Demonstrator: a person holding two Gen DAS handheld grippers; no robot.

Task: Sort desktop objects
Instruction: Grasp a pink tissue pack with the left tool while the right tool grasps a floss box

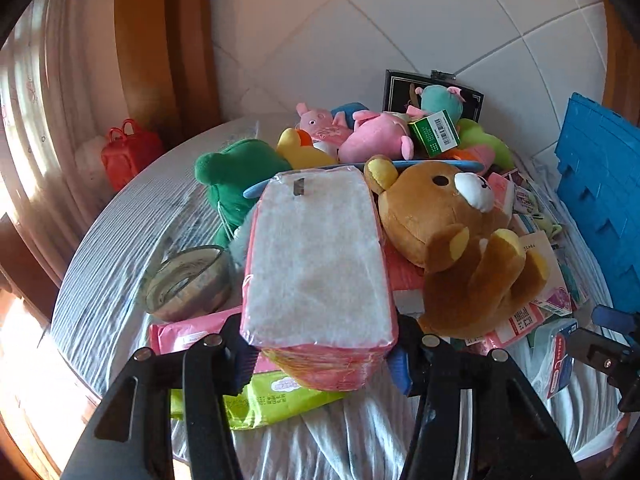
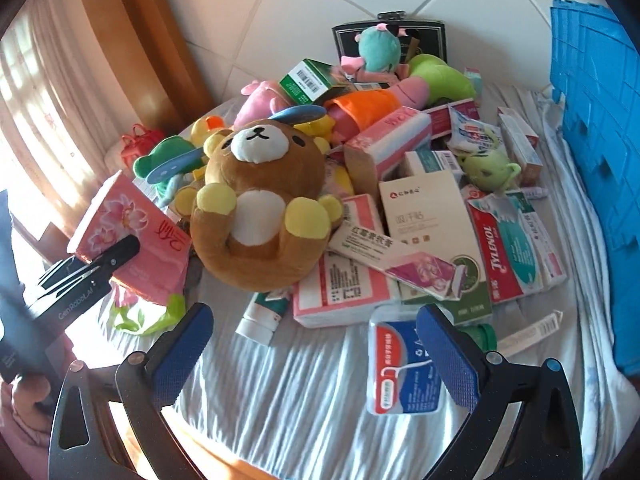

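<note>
1. Left claw (image 1: pixel 320 356) pinches a pink tissue pack (image 1: pixel 318 256) by its near end; the pack juts out ahead of the claw, lifted clear of the desk (image 1: pixel 120 232).
2. Right claw (image 2: pixel 316 354) is spread with nothing between its pads; a dental floss box (image 2: pixel 404 368) lies just beside its right finger.
3. Brown bear plush (image 2: pixel 260 204) lies ahead of the right claw, on the pile of medicine boxes (image 2: pixel 432 224).
</note>
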